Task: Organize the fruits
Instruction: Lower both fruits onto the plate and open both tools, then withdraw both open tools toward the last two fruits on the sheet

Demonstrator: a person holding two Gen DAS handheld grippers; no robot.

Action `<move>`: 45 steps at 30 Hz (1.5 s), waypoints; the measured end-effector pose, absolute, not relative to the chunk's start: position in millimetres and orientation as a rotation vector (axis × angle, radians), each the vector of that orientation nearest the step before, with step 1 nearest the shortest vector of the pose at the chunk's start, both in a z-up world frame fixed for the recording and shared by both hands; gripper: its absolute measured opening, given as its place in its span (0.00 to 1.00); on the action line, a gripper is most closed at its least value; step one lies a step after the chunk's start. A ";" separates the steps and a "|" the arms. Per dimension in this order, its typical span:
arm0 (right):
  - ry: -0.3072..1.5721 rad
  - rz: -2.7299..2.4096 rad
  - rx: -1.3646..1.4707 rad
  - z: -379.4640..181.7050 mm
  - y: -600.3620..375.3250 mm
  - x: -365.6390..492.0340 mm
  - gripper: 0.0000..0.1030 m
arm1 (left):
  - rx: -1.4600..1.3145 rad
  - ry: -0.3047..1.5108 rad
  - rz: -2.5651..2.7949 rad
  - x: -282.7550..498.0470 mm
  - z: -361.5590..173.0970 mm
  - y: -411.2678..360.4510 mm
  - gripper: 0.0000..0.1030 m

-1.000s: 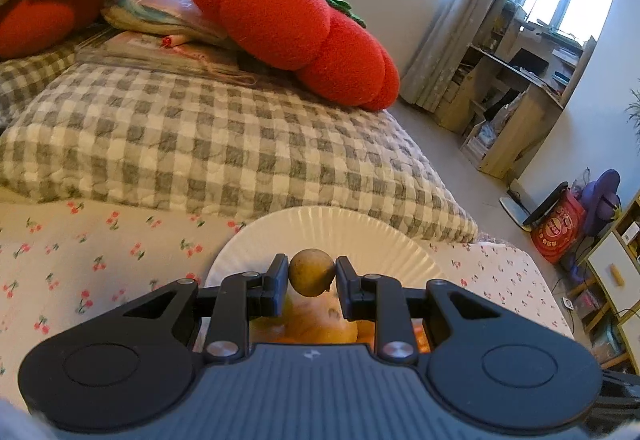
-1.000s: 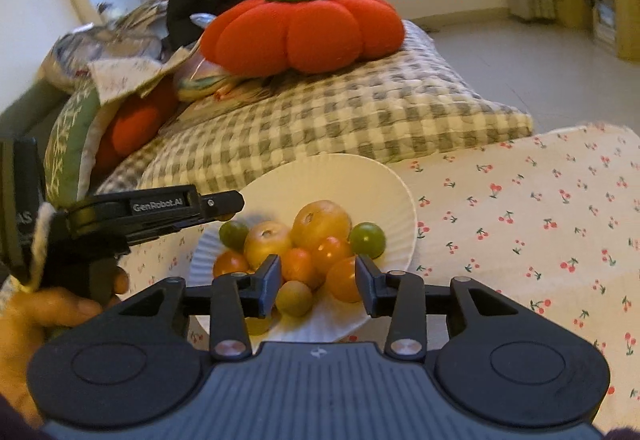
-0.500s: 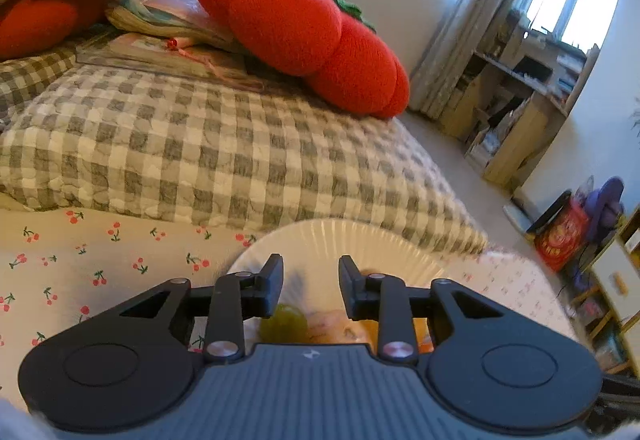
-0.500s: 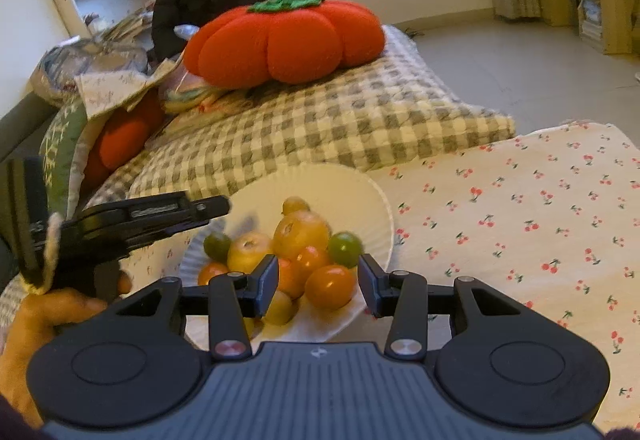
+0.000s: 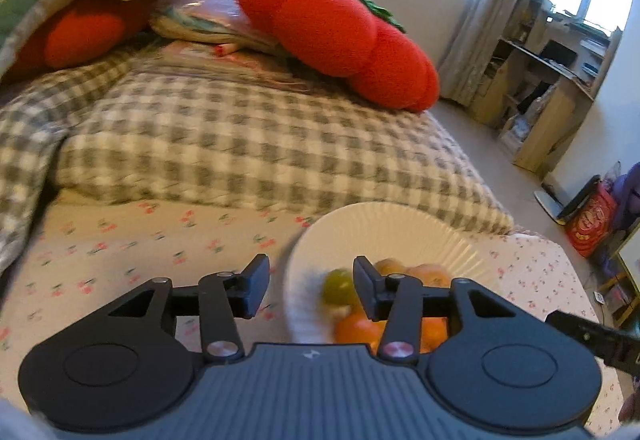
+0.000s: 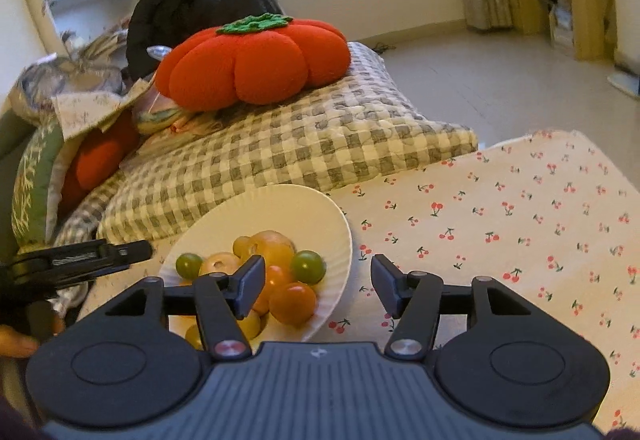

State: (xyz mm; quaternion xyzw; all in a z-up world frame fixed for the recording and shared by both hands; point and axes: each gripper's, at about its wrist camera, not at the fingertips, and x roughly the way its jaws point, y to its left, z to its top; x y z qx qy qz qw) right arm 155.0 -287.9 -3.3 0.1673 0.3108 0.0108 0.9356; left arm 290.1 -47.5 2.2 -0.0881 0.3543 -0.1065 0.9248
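Far left in the right wrist view, the left gripper [image 6: 136,252] enters side-on as a dark bar, its tip just beside the plate's left rim; the left wrist view shows its own jaws [image 5: 311,282] spread wide with nothing between them, hovering above the cherry-print cloth [image 5: 132,240] and the plate's left edge. The white paper plate [image 6: 280,208] rests on that cloth near the front edge of the grey checked quilt [image 6: 288,144]. The fruits [image 6: 276,272] sit piled in the near half of the plate: a green one at left [image 6: 189,265], pale yellow and orange ones in the middle, another green one [image 6: 307,266] right of centre, and an orange one [image 6: 293,303] nearest. The left wrist view is motion-blurred. A red pumpkin-shaped cushion [image 6: 252,60] lies on the far part of the quilt. The right gripper [image 6: 318,290] is likewise spread apart and empty, straddling the plate's right rim, with bare cloth to its right.
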 end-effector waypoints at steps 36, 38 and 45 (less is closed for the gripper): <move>0.706 0.330 -0.013 1.3 -155.9 106.8 0.89 | -0.170 0.798 0.016 132.1 7.7 10.2 0.71; 0.715 0.327 -0.023 -1.0 -152.4 107.6 0.90 | -0.143 0.802 0.021 131.5 4.7 9.5 0.71; 0.746 0.323 -0.050 -15.2 -140.3 115.0 0.89 | -0.104 0.822 0.031 133.6 -4.7 17.2 0.73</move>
